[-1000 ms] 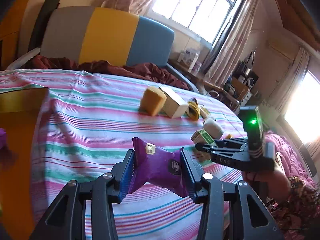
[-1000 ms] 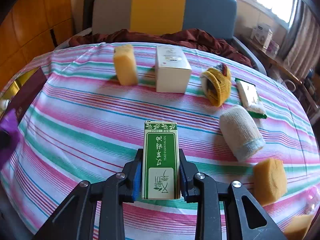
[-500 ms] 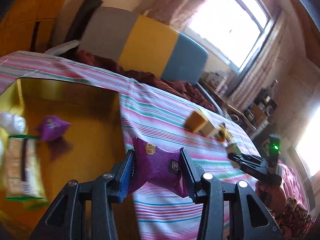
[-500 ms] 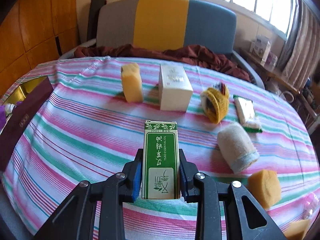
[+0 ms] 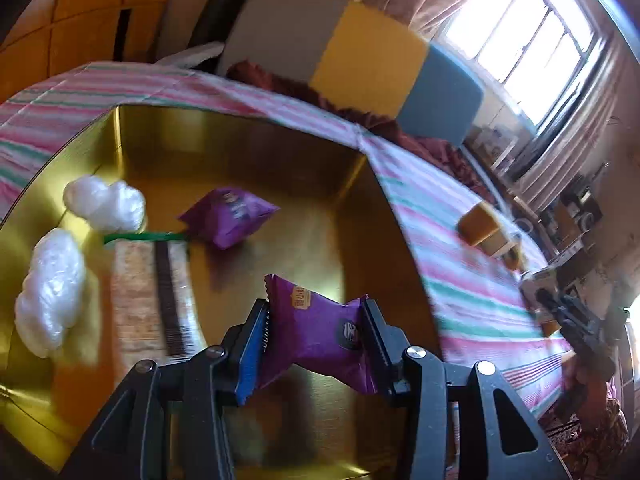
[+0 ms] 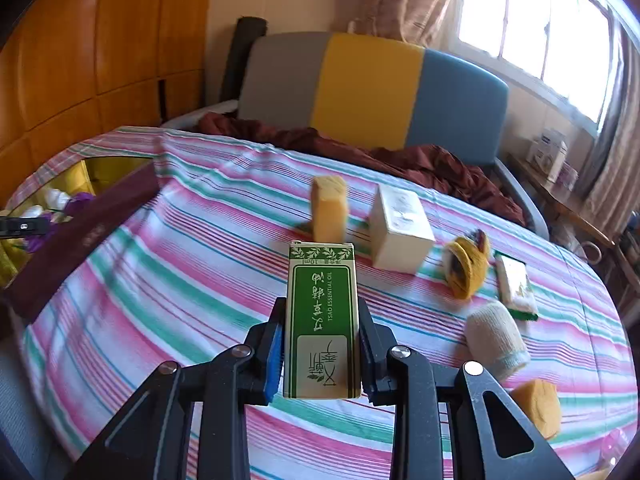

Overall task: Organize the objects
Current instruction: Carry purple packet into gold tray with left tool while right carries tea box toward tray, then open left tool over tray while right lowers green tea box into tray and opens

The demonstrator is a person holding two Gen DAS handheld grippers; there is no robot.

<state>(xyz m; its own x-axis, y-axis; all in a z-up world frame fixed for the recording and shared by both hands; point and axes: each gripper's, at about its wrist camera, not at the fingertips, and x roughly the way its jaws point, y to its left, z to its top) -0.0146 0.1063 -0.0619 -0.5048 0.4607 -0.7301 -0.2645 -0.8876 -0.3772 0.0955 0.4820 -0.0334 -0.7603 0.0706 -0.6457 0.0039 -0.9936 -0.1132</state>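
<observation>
I have my left gripper [image 5: 316,338] clamped on a purple snack packet [image 5: 320,334] over the gold box [image 5: 352,184], where another purple packet [image 5: 228,216] and white bundles [image 5: 104,202] already lie. My right gripper [image 6: 320,354] grips the green oil carton [image 6: 322,320] — sponges [image 6: 329,208], white box [image 6: 400,234] and mitt [image 6: 496,338] remain on the striped bed [image 6: 180,280].

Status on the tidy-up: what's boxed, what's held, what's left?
Boxed in the gold box: a purple packet, two white bags, a wafer pack. Held: left gripper has another purple snack packet above the box; right gripper, the green carton. Left: sponges, white box.
</observation>
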